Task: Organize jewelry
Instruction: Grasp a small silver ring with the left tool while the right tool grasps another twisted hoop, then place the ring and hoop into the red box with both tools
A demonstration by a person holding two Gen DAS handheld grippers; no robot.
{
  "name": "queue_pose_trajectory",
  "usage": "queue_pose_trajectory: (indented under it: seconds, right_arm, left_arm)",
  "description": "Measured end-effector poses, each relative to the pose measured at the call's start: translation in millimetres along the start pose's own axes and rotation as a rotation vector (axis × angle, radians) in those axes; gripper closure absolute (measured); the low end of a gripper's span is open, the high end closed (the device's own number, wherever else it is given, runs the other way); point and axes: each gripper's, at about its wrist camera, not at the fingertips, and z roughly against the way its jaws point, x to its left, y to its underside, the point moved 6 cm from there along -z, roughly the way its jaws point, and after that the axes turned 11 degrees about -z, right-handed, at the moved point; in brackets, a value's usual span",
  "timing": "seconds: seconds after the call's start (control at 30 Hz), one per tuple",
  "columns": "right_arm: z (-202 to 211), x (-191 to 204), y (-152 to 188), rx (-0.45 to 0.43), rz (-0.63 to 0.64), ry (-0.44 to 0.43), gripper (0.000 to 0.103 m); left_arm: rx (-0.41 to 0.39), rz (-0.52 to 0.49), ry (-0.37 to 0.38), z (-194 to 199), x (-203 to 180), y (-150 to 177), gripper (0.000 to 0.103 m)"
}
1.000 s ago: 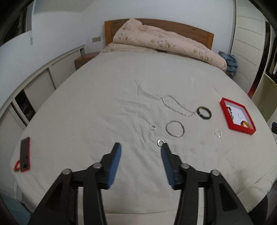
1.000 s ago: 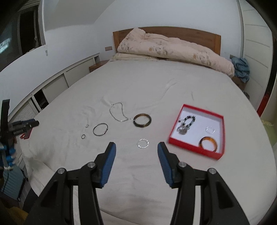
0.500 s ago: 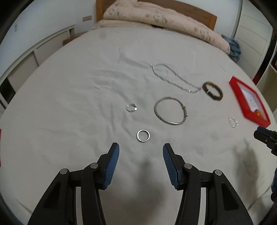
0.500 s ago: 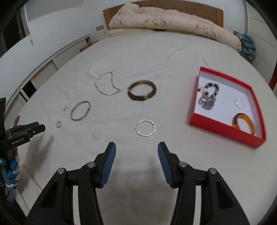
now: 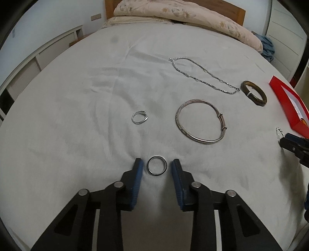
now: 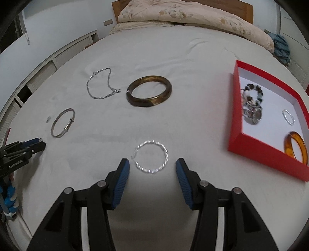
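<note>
My left gripper (image 5: 156, 164) is open low over the bed, its blue pads on either side of a small dark ring (image 5: 157, 165). Beyond lie a silver ring (image 5: 139, 117), a silver bangle (image 5: 200, 122), a chain necklace (image 5: 202, 76) and a brown bangle (image 5: 254, 93). My right gripper (image 6: 151, 163) is open, its pads either side of a twisted silver hoop (image 6: 151, 158). The red tray (image 6: 256, 152) at right holds a beaded bracelet (image 6: 252, 104), a small silver ring (image 6: 288, 117) and an amber bangle (image 6: 295, 146).
The brown bangle (image 6: 149, 93), chain necklace (image 6: 102, 85) and silver bangle (image 6: 62, 122) also show in the right wrist view. A folded quilt (image 5: 185, 17) lies by the wooden headboard. White cabinets (image 5: 38, 58) run along the left side.
Both grippers have moved forward and down towards the bed. The dark ring now sits between the left pads and the twisted hoop between the right pads.
</note>
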Motion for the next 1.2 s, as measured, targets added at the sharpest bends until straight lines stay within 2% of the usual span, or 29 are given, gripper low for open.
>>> queue_pose_trajectory:
  seconds: [0.1, 0.13, 0.3, 0.5, 0.67, 0.87, 1.07, 1.2]
  right_arm:
    - [-5, 2, -3, -0.001, 0.009, 0.009, 0.059]
    - [-6, 3, -3, -0.002, 0.010, 0.011, 0.063]
    - [-2, 4, -1, 0.000, 0.003, -0.003, 0.064]
    - [31, 3, 2, -0.036, -0.017, -0.040, 0.064]
    - [73, -13, -5, -0.091, -0.022, -0.047, 0.064]
    - [100, -67, -22, -0.132, -0.040, 0.023, 0.064]
    - [111, -137, -43, -0.158, -0.095, 0.096, 0.064]
    - [104, -173, -53, -0.144, -0.108, 0.129, 0.064]
  left_arm:
    - [0.000, -0.001, -0.001, -1, -2, -2, 0.083]
    - [0.001, 0.000, -0.002, -1, -3, -3, 0.083]
    - [0.005, 0.006, -0.002, 3, -5, -4, 0.083]
    - [-0.017, -0.001, 0.005, 24, -12, -10, 0.083]
    - [-0.050, -0.025, 0.036, 43, -36, -27, 0.083]
    - [-0.081, -0.082, 0.121, 52, -102, -60, 0.083]
    - [-0.121, -0.182, 0.241, 51, -196, -113, 0.083]
    - [-0.134, -0.244, 0.303, 44, -257, -142, 0.083]
